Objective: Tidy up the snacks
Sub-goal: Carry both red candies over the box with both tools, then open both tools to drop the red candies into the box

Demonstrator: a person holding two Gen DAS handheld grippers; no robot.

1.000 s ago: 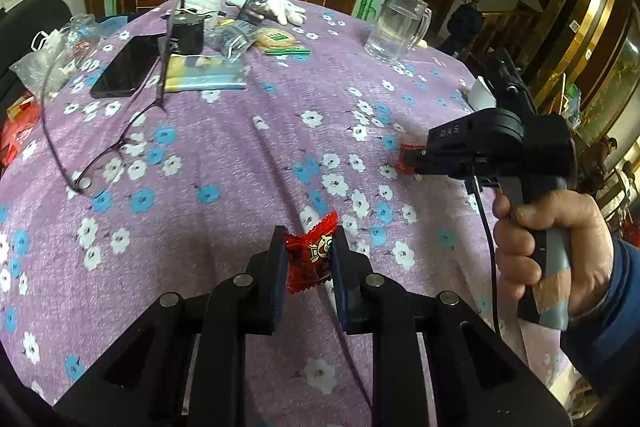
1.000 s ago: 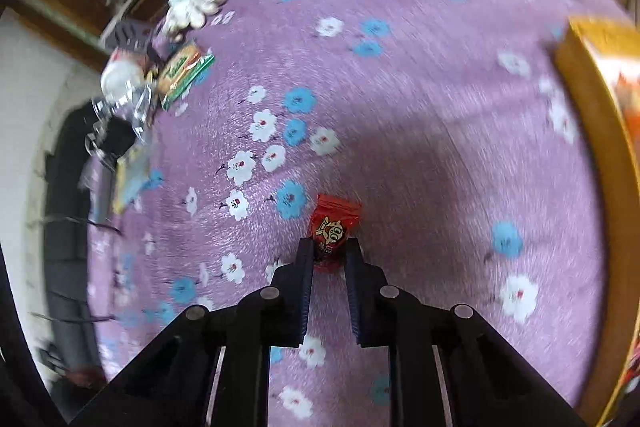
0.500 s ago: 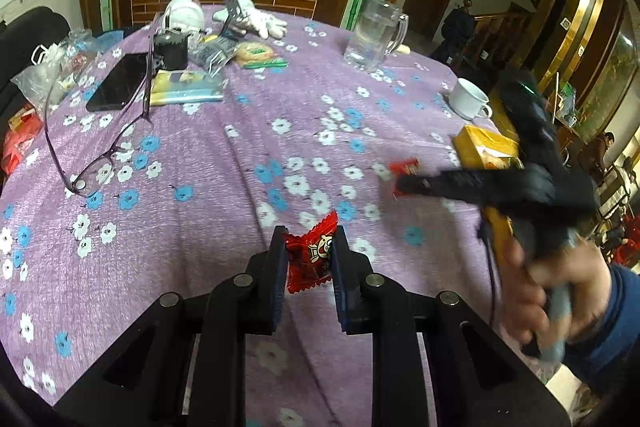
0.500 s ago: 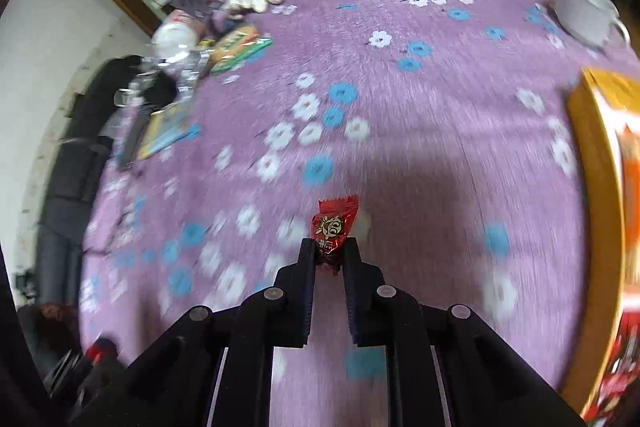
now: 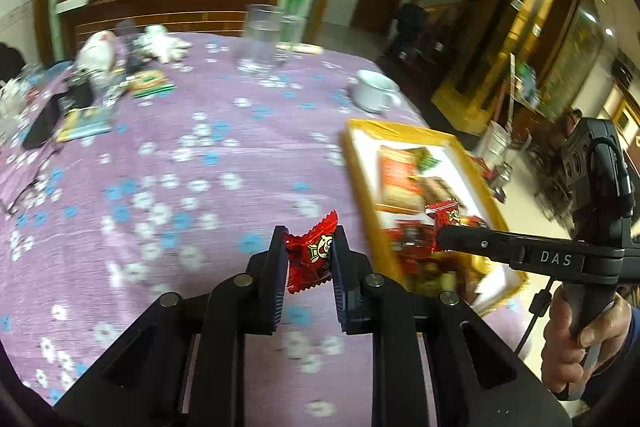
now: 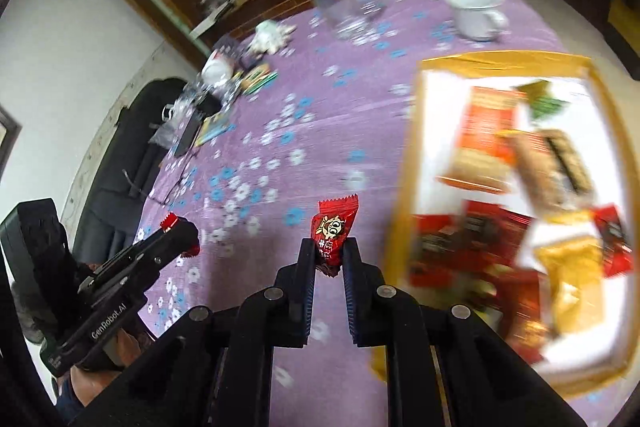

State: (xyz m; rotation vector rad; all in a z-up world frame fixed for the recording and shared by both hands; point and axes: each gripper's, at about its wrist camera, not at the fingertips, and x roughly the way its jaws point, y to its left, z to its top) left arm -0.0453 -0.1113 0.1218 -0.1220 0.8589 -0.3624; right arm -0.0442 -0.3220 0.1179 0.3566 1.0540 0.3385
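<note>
The left hand-held gripper (image 5: 310, 259) was pinching a red candy packet (image 5: 311, 254) above the purple flowered worktop (image 5: 168, 155), just beside the near edge of the yellow-rimmed snack box (image 5: 362, 183). The right hand-held gripper (image 6: 329, 259) was clamped on a second red candy (image 6: 333, 230), held beside the same box, where other wrapped snacks (image 6: 484, 135) lay.

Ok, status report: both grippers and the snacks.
Left gripper shut on red candy. Right gripper shut on second red candy. Yellow box ahead, nothing blocking.
</note>
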